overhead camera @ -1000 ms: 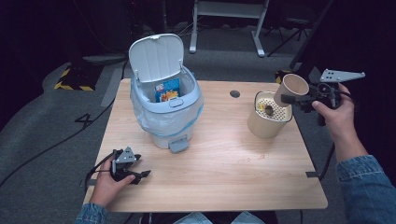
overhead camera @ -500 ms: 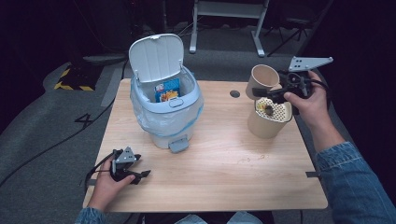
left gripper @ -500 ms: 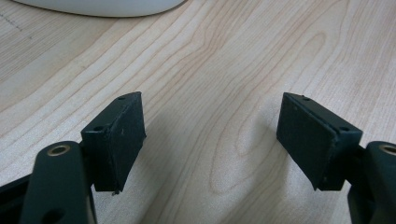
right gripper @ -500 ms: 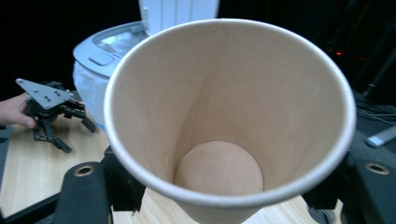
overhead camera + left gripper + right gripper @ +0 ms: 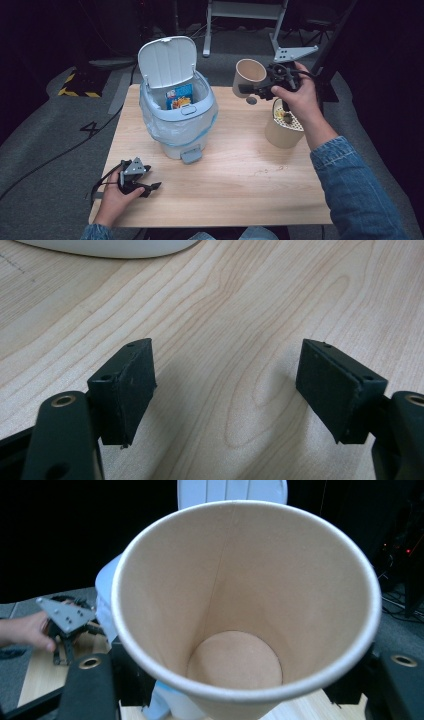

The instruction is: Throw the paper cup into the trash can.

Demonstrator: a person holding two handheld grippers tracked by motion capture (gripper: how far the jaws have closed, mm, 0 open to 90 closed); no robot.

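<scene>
**One empty paper cup, carried toward the bin**

One paper cup (image 5: pixel 249 75), held in the air between the bin (image 5: pixel 177 117) and a second cup (image 5: pixel 284 131), sits clamped in the right gripper (image 5: pixel 250 90). It looks light and crushable; a gentle grip low on the wall suits it. No print is readable on it. The left gripper (image 5: pixel 150 186) rests on the table (image 5: pixel 240 185), jaws wide. A snack packet (image 5: pixel 179 96) in the bin has illegible lettering.

Plenty of bare wood across the near half of the table (image 5: pixel 240 190), easy passage there. The open-lidded bin (image 5: pixel 178 117) blocks the far-left part, and the tan container (image 5: pixel 283 131) sits by the right edge. Between those two there's an open lane running to the far edge, where the paper cup (image 5: pixel 249 76) hangs in the right gripper (image 5: pixel 250 90).
</scene>
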